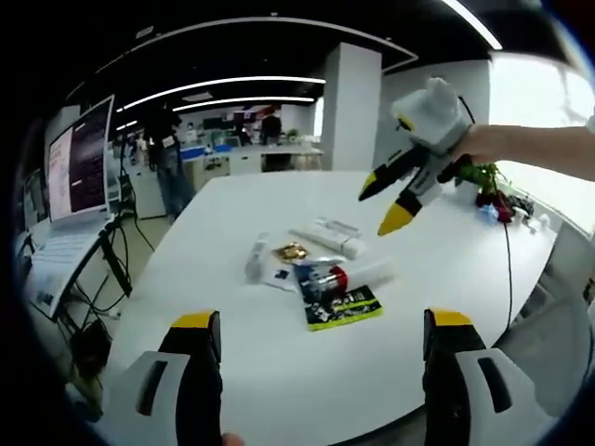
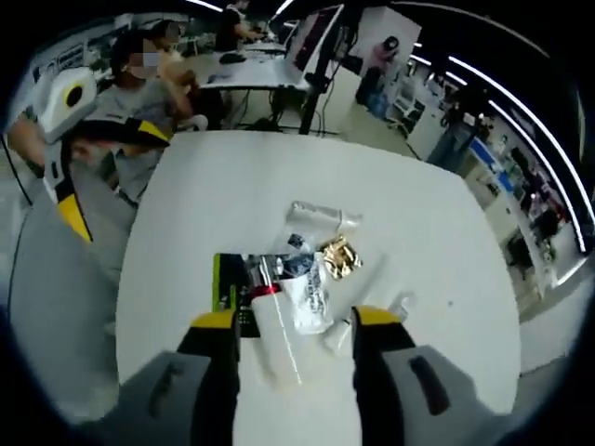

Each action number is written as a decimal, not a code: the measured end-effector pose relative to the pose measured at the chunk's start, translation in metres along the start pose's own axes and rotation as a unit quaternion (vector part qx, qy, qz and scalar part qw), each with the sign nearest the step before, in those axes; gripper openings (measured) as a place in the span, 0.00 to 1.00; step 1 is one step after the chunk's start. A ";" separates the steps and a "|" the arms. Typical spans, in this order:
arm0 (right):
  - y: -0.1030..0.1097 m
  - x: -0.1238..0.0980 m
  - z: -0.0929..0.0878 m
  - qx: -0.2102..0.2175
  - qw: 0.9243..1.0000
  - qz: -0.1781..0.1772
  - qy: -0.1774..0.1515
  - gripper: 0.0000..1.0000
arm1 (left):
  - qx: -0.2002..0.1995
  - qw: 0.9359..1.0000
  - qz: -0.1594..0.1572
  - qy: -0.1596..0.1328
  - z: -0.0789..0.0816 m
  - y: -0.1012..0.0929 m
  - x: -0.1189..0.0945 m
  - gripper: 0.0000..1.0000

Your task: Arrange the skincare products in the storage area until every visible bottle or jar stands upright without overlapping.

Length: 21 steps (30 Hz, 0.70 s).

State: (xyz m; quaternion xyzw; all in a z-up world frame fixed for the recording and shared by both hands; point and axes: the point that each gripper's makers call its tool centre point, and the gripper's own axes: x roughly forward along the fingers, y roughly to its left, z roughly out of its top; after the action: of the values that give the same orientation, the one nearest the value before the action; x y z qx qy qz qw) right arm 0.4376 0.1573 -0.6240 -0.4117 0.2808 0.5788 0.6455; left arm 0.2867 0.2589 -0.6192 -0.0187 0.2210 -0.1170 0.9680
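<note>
- Skincare products (image 1: 321, 269) lie in a loose heap near the middle of the white table (image 1: 279, 372), none of them standing upright.
- In the left gripper view, a long white tube (image 1: 327, 238) lies on its side at the far edge of the heap, with a small gold packet (image 1: 291, 252) just beside it.
- On the near side of the heap sits a flat black and green box (image 1: 342, 308), and a bottle with a red band (image 1: 327, 279) lies tipped over against it.
- A small white bottle (image 1: 255, 258) lies to the left of the gold packet, a little apart from the rest.
- Left gripper (image 1: 321, 348) hovers over the near edge of the table, jaws spread wide, nothing between them.
- Right gripper (image 1: 400, 190) comes in from the right of that view, held by a hand (image 1: 483, 144) above the far side of the heap, its yellow tips parted and empty.
- In the right gripper view, the right gripper (image 2: 296, 339) sits right over the heap, jaws released, a white tube (image 2: 274, 344) lying on the table between them.
- Gold packet (image 2: 339, 255) and black and green box (image 2: 228, 288) show beyond the tips there.
- Left gripper (image 2: 70, 200) hangs off the table's left edge in that view, a seated person (image 2: 149, 84) behind it.
- Beyond the table, a monitor (image 1: 79, 158) stands on a desk.
</note>
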 end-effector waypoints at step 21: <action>0.032 0.080 -0.044 -0.019 0.984 0.125 0.124 0.39 | -0.012 1.000 0.001 0.008 -0.003 0.004 0.002 0.87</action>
State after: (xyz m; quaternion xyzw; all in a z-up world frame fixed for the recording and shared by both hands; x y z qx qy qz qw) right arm 0.4256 0.1608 -0.7197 -0.4539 0.3965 0.6049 0.5204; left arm 0.2883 0.2624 -0.6232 -0.0295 0.2307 -0.1136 0.9659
